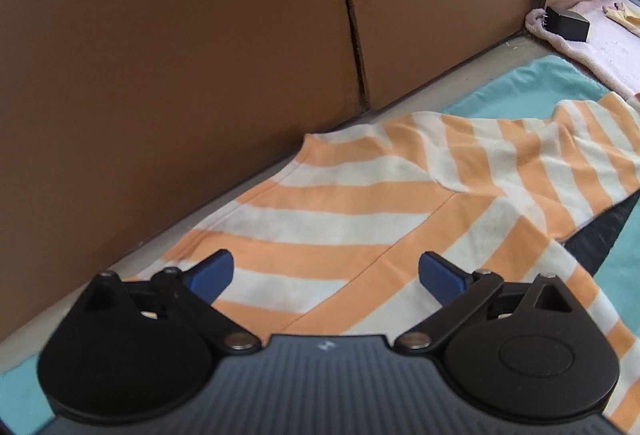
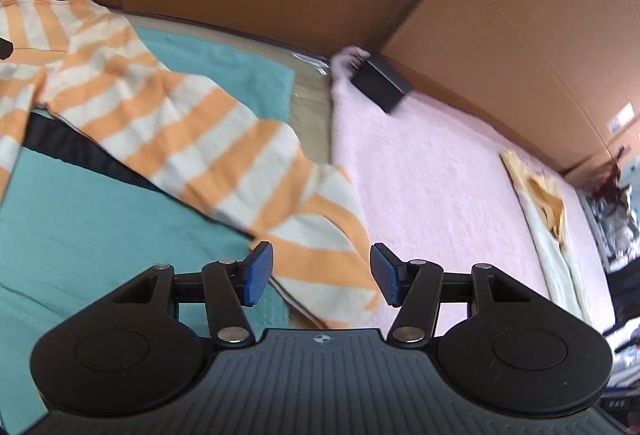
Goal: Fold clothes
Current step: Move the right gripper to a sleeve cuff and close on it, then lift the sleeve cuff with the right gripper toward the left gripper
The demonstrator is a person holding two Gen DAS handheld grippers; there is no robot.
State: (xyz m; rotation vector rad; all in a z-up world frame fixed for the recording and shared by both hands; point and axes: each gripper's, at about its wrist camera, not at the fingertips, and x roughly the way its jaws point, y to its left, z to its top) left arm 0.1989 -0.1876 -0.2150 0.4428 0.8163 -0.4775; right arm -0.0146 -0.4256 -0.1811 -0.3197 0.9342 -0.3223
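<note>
An orange-and-white striped garment (image 1: pixel 360 203) lies spread and partly folded over a teal cloth (image 1: pixel 532 91). My left gripper (image 1: pixel 325 273) hovers above one end of it, jaws wide open, nothing between the blue pads (image 1: pixel 438 275). In the right wrist view the same striped garment (image 2: pixel 192 123) runs from upper left down to my right gripper (image 2: pixel 322 273). That gripper is open; the garment's end lies below the gap, not pinched. A dark item (image 2: pixel 80 151) shows under the garment.
Brown cardboard walls (image 1: pixel 180 55) close off the back. A pink fleecy blanket (image 2: pixel 432 175) lies to the right, with a black box (image 2: pixel 382 83) at its far corner and a yellow and cream cloth (image 2: pixel 544 211) on it. Clutter sits at the far right edge.
</note>
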